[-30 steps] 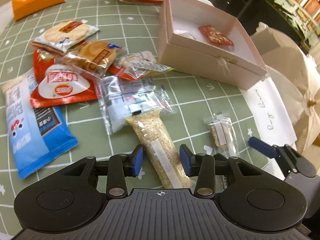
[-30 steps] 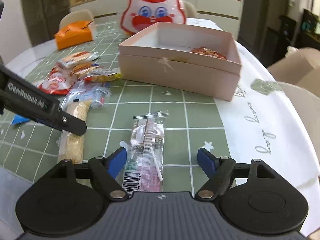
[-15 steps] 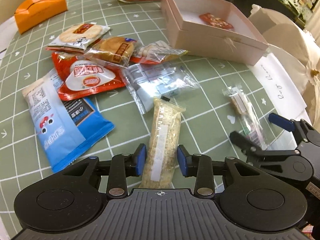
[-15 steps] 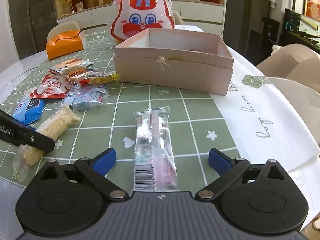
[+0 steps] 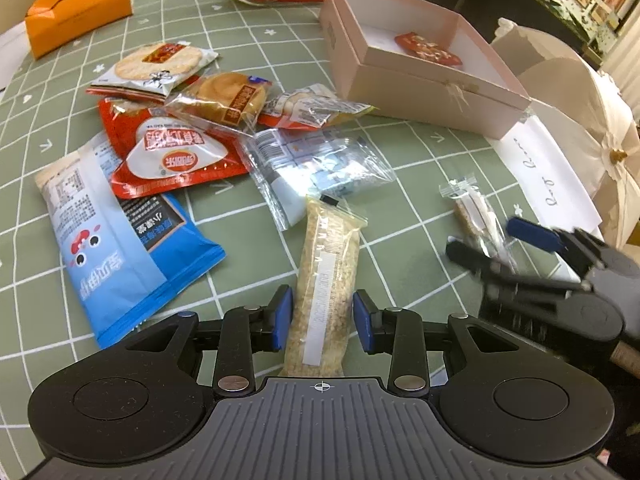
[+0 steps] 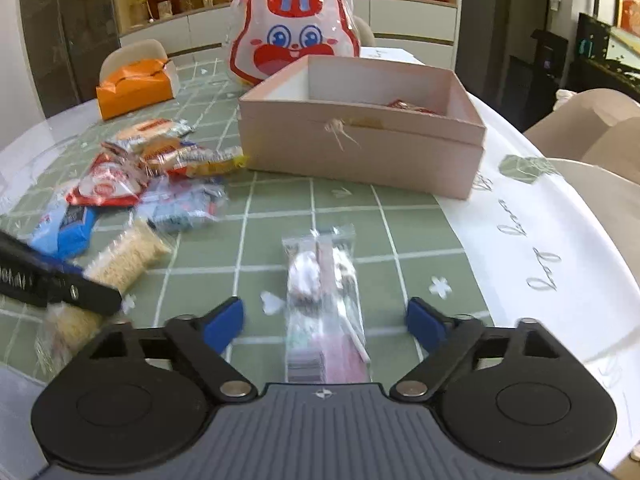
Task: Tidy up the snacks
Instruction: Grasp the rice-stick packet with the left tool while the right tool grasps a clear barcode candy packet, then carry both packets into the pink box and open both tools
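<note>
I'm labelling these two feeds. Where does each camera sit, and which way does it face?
Left wrist: on the left tongs, looking steeply down at the rice bar; right tongs show.
Right wrist: on the right tongs, closing around the clear packet, facing the pink box; one left finger shows.
Shared: bar, packet, box.

bare green tablecloth [image 6: 344, 200] lies open before the pink box [image 6: 360, 152].

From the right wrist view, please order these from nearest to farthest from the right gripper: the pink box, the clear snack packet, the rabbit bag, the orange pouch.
1. Clear snack packet: between the right gripper fingers, which are closing.
2. Pink box: straight ahead, mid-table.
3. Orange pouch at far left and rabbit bag behind the box: too close to call.
</note>
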`<state>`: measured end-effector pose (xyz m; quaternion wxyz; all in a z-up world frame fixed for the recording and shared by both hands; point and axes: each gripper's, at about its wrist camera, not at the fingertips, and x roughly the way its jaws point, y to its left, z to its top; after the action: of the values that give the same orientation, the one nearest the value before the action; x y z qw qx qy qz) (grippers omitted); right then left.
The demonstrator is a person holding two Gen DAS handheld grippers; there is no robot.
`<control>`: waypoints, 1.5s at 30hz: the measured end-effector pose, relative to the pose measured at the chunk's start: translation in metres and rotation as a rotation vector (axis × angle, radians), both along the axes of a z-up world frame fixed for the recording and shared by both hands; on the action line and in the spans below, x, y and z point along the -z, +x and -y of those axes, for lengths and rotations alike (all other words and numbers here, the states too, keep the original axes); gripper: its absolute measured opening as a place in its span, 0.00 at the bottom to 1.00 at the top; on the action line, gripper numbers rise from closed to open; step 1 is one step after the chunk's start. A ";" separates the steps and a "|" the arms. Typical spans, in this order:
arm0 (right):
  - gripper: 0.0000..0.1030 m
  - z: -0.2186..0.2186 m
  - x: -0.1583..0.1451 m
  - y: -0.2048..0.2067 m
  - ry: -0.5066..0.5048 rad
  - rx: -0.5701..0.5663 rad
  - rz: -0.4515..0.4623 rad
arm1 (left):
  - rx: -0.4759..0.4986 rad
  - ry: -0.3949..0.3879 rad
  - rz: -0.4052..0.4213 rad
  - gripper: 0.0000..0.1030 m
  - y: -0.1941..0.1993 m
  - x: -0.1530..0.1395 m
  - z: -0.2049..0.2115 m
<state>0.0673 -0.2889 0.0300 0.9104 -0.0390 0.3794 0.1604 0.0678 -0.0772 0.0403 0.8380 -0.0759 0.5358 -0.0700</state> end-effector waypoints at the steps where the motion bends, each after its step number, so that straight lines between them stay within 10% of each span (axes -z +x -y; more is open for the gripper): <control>1: 0.60 -0.001 -0.002 0.003 -0.004 -0.003 -0.006 | 0.005 0.007 0.003 0.36 0.000 0.000 0.001; 3: 0.37 -0.005 -0.005 0.006 -0.034 -0.015 -0.014 | 0.010 0.021 0.007 0.36 -0.001 -0.001 0.004; 14: 0.36 0.002 -0.031 -0.011 0.010 -0.055 -0.054 | 0.007 0.051 0.033 0.32 -0.005 -0.001 0.009; 22: 0.36 0.031 -0.084 -0.004 0.045 -0.060 0.024 | -0.015 -0.141 0.164 0.32 -0.010 -0.040 0.005; 32: 0.36 0.064 -0.177 0.111 0.094 -0.060 0.166 | -0.002 -0.262 0.341 0.32 0.144 -0.123 0.022; 39: 0.36 0.056 -0.130 0.210 0.061 -0.071 0.019 | -0.029 -0.288 0.100 0.32 0.252 -0.025 0.050; 45: 0.41 0.044 -0.074 0.233 0.066 -0.133 -0.091 | -0.040 -0.327 0.219 0.28 0.232 -0.034 0.033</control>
<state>0.3001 -0.3331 0.1039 0.8803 -0.0267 0.4116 0.2344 0.2993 -0.1102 0.0741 0.8690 -0.2135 0.4214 -0.1470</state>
